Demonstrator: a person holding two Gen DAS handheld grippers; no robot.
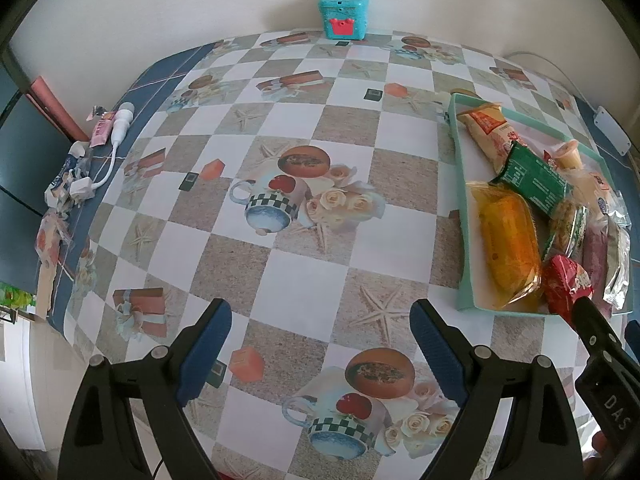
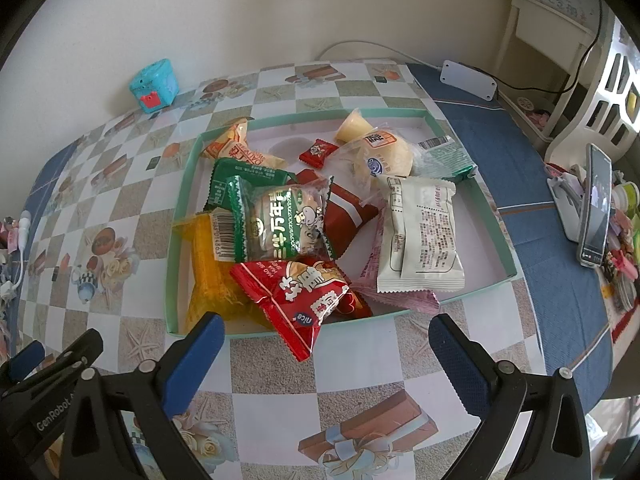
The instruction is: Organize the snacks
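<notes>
Checked white-and-sand tablecloth (image 2: 360,368) with printed cups and roses, mint-green tray (image 2: 505,248) ahead of the right gripper, orange packet (image 2: 208,276), red packet (image 2: 296,300), green packet (image 2: 280,220), white packet (image 2: 424,240), turquoise box with a red patch (image 1: 344,14) far ahead of the left gripper

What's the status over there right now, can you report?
Left gripper open, empty. Right gripper open, empty. Snacks piled in tray; red packet overhangs near edge. Nothing blocking.

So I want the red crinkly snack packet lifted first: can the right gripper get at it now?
Probably yes: the red snack packet lies topmost, overhanging the tray's near rim, directly ahead of the open right gripper.
</notes>
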